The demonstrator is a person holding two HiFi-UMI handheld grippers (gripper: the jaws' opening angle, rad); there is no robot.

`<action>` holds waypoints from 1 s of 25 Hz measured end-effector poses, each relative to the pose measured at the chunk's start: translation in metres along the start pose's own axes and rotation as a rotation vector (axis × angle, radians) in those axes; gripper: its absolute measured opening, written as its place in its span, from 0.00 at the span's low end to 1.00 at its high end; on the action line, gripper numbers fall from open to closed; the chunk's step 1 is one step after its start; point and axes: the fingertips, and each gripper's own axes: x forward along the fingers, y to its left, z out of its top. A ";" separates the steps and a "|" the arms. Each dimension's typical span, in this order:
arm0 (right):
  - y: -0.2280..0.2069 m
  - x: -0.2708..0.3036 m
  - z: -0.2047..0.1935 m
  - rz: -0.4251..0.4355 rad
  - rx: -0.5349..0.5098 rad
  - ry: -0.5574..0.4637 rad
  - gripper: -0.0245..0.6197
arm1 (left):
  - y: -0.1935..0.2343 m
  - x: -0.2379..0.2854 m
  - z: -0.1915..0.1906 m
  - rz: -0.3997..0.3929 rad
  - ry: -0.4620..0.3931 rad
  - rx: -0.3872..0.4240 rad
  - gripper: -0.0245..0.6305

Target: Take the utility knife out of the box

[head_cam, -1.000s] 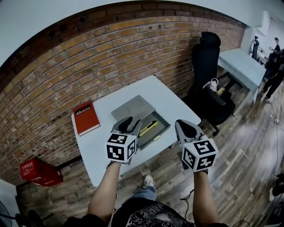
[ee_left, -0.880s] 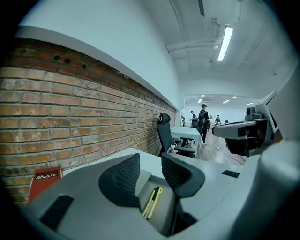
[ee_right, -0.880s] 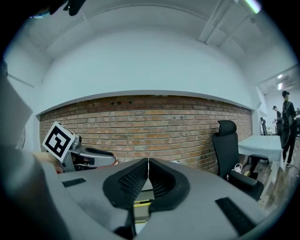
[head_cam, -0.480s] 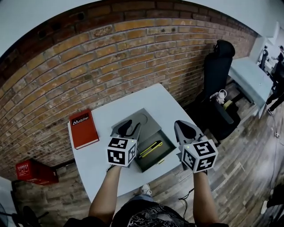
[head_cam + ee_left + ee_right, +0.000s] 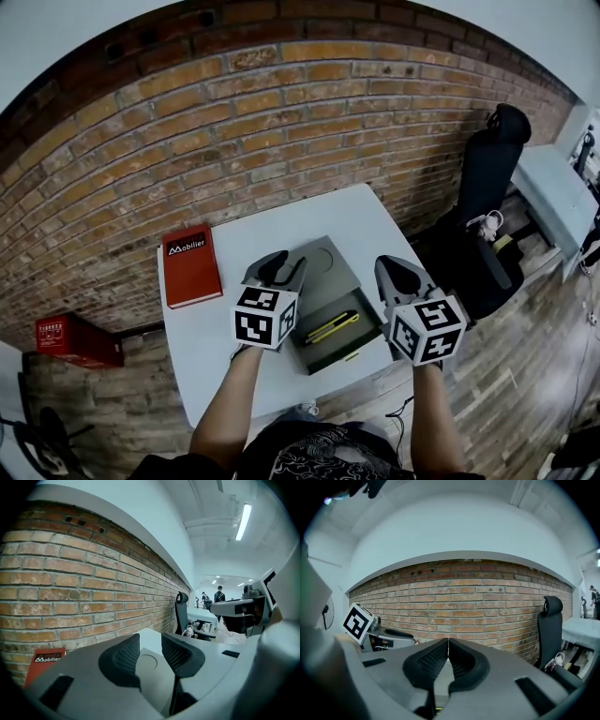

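A yellow utility knife (image 5: 330, 328) lies aslant in the open grey box (image 5: 342, 307) on the white table (image 5: 206, 328). The box's lid (image 5: 323, 264) is folded back towards the brick wall. My left gripper (image 5: 282, 272) hovers over the box's left edge, its jaws open and empty. In the left gripper view that gripper (image 5: 150, 640) shows the lid (image 5: 147, 663) through the gap. My right gripper (image 5: 399, 274) hangs at the box's right side, shut with nothing in it. In the right gripper view its tips (image 5: 448, 641) meet.
A red book (image 5: 190, 265) lies on the table's left part. A red crate (image 5: 78, 339) stands on the floor at the left. A black office chair (image 5: 495, 164) and a second table (image 5: 555, 192) stand to the right. The brick wall runs close behind the table.
Both grippers have drifted across the table as the view shifted. The right gripper, off the table's right edge before, now sits beside the box. Jaw gaps look unchanged.
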 end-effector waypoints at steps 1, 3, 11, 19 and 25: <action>-0.001 0.002 0.000 0.010 -0.002 0.000 0.07 | 0.000 0.000 0.000 0.008 0.001 -0.001 0.26; -0.002 0.004 -0.002 0.033 -0.005 -0.001 0.07 | -0.001 0.001 -0.002 0.025 0.001 -0.002 0.26; -0.015 0.007 -0.007 0.169 -0.008 -0.014 0.07 | -0.023 -0.008 -0.013 0.128 0.014 -0.002 0.26; -0.011 0.008 -0.006 0.307 -0.024 -0.023 0.07 | -0.032 -0.026 -0.016 0.253 0.009 -0.017 0.26; -0.008 0.005 0.000 0.368 -0.020 -0.035 0.07 | -0.037 -0.037 -0.022 0.298 0.016 -0.030 0.26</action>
